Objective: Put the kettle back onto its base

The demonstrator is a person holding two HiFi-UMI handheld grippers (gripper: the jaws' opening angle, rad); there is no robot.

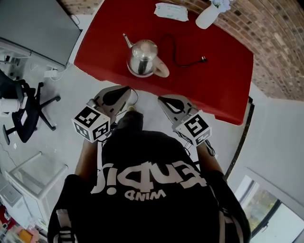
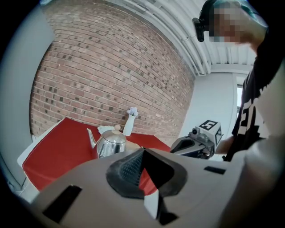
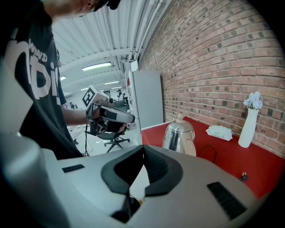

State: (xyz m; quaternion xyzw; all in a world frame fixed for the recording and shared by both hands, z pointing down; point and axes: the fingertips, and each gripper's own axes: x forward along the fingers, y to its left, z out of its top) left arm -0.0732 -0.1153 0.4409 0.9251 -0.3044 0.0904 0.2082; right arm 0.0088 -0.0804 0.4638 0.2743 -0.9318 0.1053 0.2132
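Note:
A shiny steel kettle point(image 1: 142, 57) with a thin spout and a beige handle stands on the red table point(image 1: 223, 76), near its front edge. A black cord point(image 1: 179, 59) runs from under it to a loose plug. I cannot make out a separate base. Both grippers hang in front of the table, short of its edge, pointing at the kettle. My left gripper point(image 1: 127, 90) is shut and holds nothing, and my right gripper point(image 1: 161, 99) is likewise shut and empty. The kettle point(image 2: 110, 143) appears beyond the left gripper point(image 2: 143, 151), and the kettle point(image 3: 179, 135) also beyond the right gripper point(image 3: 143, 148).
A white vase point(image 1: 209, 15) and a white tissue pack point(image 1: 171, 11) stand at the table's far side, against the brick wall. A grey cabinet point(image 1: 35, 26) and an office chair point(image 1: 28, 111) stand to the left on the floor.

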